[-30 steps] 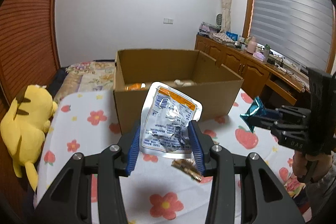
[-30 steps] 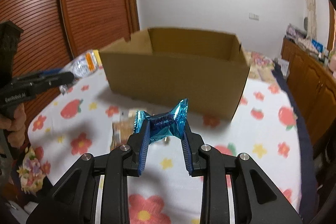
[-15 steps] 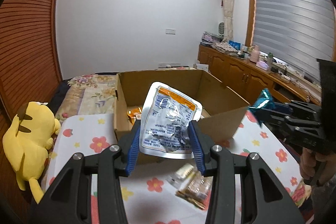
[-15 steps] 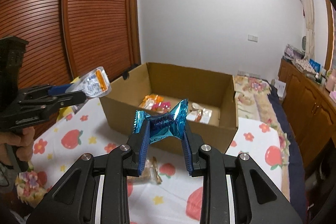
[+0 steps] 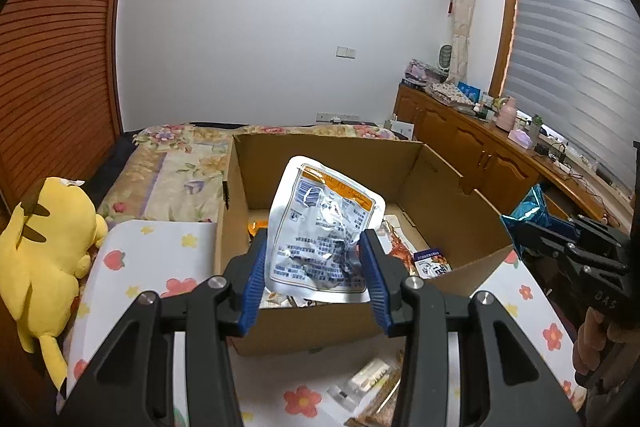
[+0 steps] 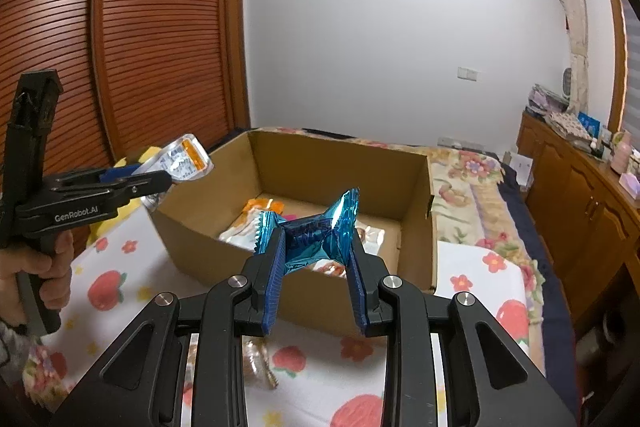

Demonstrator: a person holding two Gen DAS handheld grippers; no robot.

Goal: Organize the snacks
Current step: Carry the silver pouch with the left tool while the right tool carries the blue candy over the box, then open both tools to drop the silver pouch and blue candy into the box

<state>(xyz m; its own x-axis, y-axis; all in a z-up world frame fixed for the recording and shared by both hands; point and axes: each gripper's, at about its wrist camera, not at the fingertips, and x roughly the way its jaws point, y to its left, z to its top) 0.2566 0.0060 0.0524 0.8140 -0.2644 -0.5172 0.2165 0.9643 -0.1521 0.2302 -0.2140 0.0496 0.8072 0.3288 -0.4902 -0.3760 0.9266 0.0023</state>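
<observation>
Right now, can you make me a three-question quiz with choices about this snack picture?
1. Where is the yellow plush toy?
A. inside the box
B. beside the table, left of the box
C. on the cabinet

2. What colour is the wrapper in the right gripper?
A. blue
B. red
C. green

3. What is the left gripper doing?
A. open and empty
B. shut on the silver pouch
C. pushing the box

Answers: 1 B, it lies left of the cardboard box; 2 A, shiny blue foil; 3 B, both pads press the pouch.

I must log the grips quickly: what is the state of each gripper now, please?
Left gripper: closed on the silver foil pouch with an orange band.
Right gripper: closed on the shiny blue foil snack packet.
</observation>
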